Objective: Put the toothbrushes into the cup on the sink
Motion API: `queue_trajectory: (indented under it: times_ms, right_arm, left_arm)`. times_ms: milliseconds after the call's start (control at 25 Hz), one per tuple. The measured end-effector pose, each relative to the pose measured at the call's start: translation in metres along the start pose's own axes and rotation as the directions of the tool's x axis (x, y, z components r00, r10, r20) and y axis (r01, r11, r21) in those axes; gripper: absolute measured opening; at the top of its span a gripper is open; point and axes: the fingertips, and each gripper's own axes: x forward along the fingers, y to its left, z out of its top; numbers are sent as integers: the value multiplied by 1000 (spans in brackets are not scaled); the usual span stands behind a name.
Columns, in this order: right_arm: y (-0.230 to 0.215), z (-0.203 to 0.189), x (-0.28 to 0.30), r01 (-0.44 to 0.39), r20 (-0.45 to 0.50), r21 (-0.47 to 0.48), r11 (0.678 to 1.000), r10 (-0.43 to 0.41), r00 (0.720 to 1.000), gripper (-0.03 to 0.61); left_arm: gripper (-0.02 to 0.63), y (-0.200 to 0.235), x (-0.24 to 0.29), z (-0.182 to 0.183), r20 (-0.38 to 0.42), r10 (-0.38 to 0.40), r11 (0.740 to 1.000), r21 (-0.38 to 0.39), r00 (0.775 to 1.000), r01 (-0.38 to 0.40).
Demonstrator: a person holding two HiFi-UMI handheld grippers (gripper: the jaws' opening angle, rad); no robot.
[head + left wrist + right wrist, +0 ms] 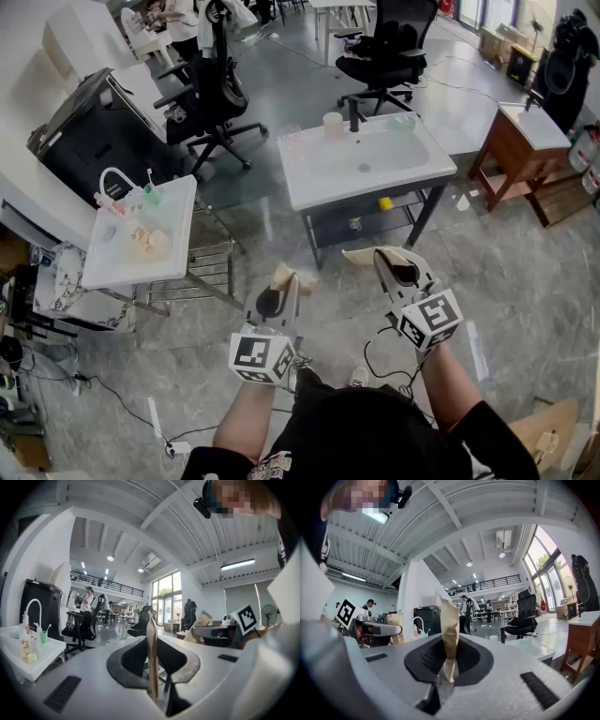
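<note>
A white ceramic sink [317,174] on a black metal frame stands in the middle of the grey polished floor. On its back rim a pale squat cup [332,124] stands upright, left of centre and just beside the sink's black faucet [354,114]. A translucent greenish cup [403,122] stands further right on the same rim. Nothing can be made out inside either cup. A small yellow object [385,202] lies on the lower shelf under the sink. Well to the left of the sink is a second white basin [108,267] on a wire rack. On it stands a small green cup [150,196] with a thin white handle [148,178] sticking up from it. The handle looks like a toothbrush, but it is too small to be sure or to count. Both grippers are on the near side of the sink, well apart from it, held level and pointing toward it. The left gripper [286,277] is opposite the sink's left end. In the left gripper view its tan pads [151,644] are pressed flat together with nothing between them. The right gripper [373,255] is opposite the sink's middle, and its tan pads [450,620] likewise meet face to face and are empty. Beyond the sink are two black office chairs [214,98]. A wooden cabinet with a white top [516,150] stands to the sink's right.
</note>
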Motion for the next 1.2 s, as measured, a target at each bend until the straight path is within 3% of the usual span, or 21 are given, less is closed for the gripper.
queue_trajectory:
  times_ms: [760,1200]
  right_arm:
    - [-3,-4,19,8,-12,13,1000,-8,1000,35]
    - [6,-3,62,41,-21,25,999,-41,999,35]
  left_arm:
    - [58,20,10,-4,-10,-3,1000,-15,1000,3]
    - [58,67,22,1,-9,-29,999,-28,1000,29]
